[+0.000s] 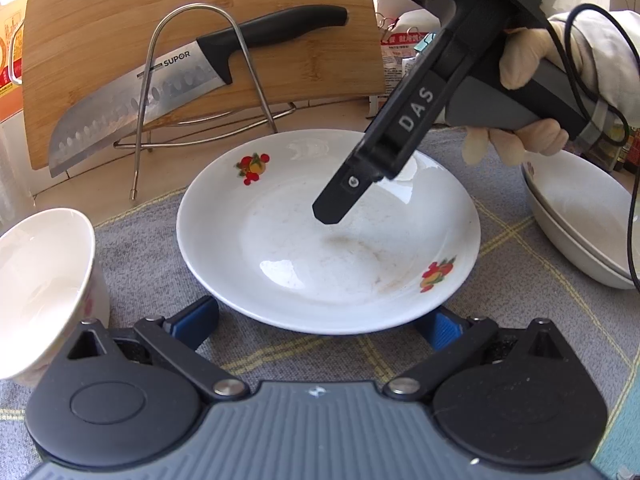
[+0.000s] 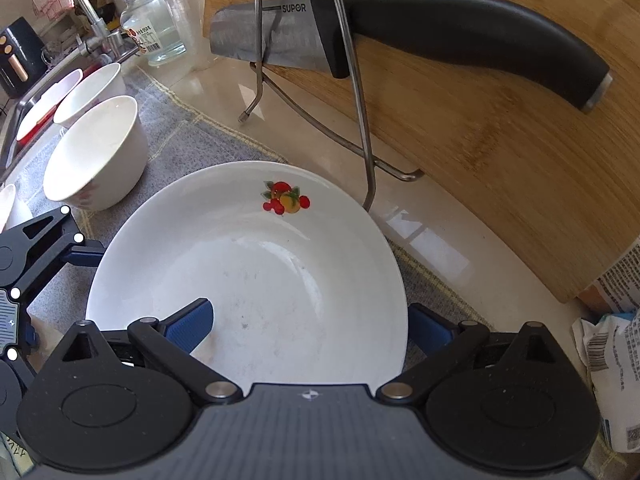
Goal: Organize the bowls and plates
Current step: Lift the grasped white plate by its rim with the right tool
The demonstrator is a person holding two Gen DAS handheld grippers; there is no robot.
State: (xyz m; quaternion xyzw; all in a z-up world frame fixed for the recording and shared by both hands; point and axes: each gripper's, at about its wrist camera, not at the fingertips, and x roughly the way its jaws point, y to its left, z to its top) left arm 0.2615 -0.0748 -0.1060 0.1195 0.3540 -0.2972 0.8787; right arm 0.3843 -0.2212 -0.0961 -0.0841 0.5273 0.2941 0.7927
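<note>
- The right tongs (image 2: 308,322) stand wide open, straddling the near rim of the white plate (image 2: 256,264): one pad over its well, the other outside the rim, gripping nothing yet.
- The left tongs (image 1: 320,324) are also spread open and empty, just short of the plate's opposite edge.
- The plate lies flat on the grey mat (image 1: 152,248), bowls (image 2: 96,156) to its side.
- The right tongs look nearer to a grip.

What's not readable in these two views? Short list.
- Right gripper, right wrist view: whether the right finger touches the plate rim; the plate hides the tip.
- Left gripper, left wrist view: both fingertips run under the plate's near edge.
- Bowl, left wrist view: cut off by the left edge.
- Stacked dishes, left wrist view: cut off at the right edge, partly behind the hand.
</note>
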